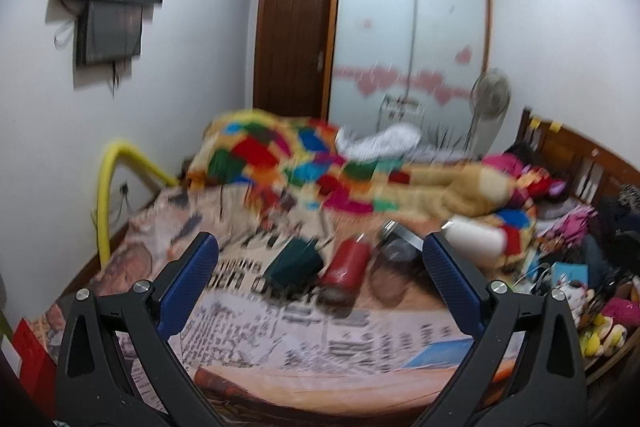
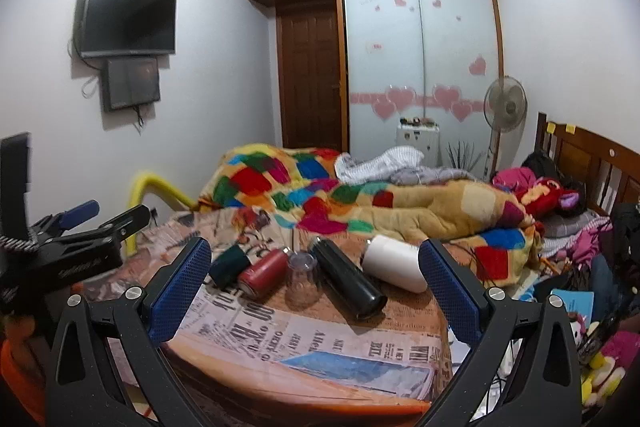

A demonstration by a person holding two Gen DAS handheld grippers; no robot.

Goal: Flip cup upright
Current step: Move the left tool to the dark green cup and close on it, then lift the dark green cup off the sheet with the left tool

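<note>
The left wrist view is smeared by motion blur, so the vessels on the bed (image 1: 280, 323) read there mostly as coloured shapes; the right wrist view is sharp. Five vessels lie in a loose row on the newspaper-print cover. From left to right: a dark green cup (image 2: 229, 264) on its side, a red bottle (image 2: 265, 273) on its side just beside it, a clear cup (image 2: 303, 279) standing mouth-down between the red bottle and a black flask (image 2: 347, 283), which lies with its open end toward the camera, and a white cup (image 2: 397, 263) on its side, partly cut off by a blue finger. Whether anything is inside the vessels cannot be made out; the clear cup looks empty.

The left gripper (image 1: 320, 263) has its fingers spread wide, holding nothing. The right gripper (image 2: 315, 267) is likewise spread wide and empty, framing the row. A patchwork blanket (image 2: 360, 195) is heaped behind.
</note>
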